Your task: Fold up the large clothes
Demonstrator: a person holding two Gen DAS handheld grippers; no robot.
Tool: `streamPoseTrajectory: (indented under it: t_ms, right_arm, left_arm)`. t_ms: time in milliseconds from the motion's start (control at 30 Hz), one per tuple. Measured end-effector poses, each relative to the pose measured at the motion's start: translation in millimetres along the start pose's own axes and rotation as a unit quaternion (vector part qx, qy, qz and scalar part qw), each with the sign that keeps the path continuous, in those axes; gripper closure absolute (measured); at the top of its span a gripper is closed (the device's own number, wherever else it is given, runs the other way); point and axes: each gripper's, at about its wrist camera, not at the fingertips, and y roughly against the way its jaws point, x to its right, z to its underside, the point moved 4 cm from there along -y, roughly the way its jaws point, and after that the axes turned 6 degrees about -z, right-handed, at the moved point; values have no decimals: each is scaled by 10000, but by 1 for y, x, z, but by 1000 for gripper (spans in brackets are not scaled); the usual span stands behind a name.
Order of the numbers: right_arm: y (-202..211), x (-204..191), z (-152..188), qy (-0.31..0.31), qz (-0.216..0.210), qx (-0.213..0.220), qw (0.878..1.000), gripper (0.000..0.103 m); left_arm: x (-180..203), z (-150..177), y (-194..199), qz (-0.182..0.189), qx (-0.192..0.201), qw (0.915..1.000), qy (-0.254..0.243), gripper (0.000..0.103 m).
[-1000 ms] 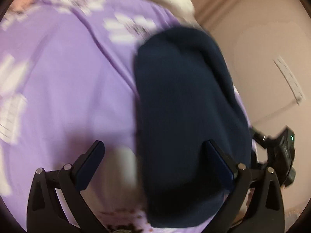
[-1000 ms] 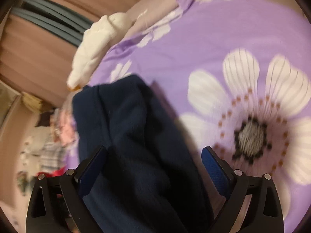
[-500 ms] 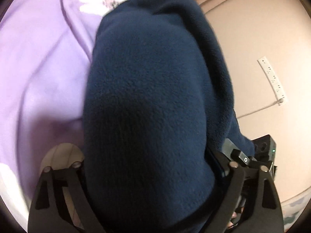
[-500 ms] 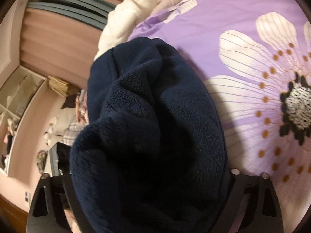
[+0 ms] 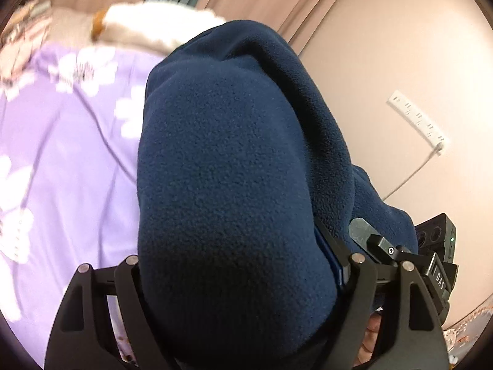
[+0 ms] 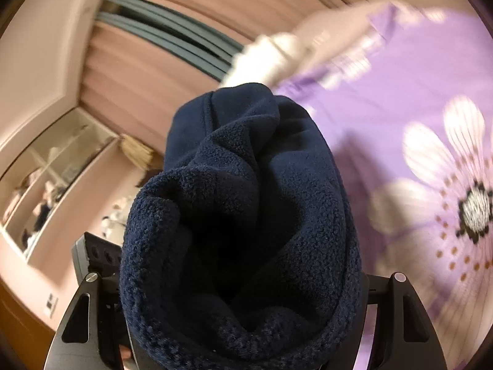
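A bed covered in a purple floral duvet (image 5: 71, 160) fills the left of the left wrist view and the right of the right wrist view, with a white fluffy blanket (image 5: 154, 27) bunched at its far end. Over it, a thick roll of navy fleece garment (image 5: 234, 191) is lifted between the two grippers, one end in each. The left gripper (image 5: 237, 265) has just been closing its jaws and now clamps the fleece, the cloth bulging out over both fingers. The right gripper (image 6: 243, 280) has done the same and grips the other bunched end (its folds open towards the camera). On the pale floor lies a white power strip (image 5: 416, 120). A glass-fronted cabinet (image 6: 55, 178) holds small items, too blurred to name.
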Motion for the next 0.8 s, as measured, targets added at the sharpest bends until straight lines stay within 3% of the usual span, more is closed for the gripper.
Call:
streamPoseTrajectory:
  t_ms: [233,467,633,800]
  right_arm:
    - [0,-84,-16,730,-501,289,9957,30]
    - [-30,-138,-14,1084,-823,297,9902,30]
    - [-43,-162,-3,1236,-888,248,9880,29]
    - [-60,-164,4,1309,-778,127,9883,28]
  left_arm:
    - [3,-49,75,-141,660,9971,-340,22]
    - [-15,-52,139,-275,1093,9931,-336,22]
    - [-4,-42,149,-261,1219,9918,-295,22]
    - [-12,-51,147,-358,1094,9931,-219,22]
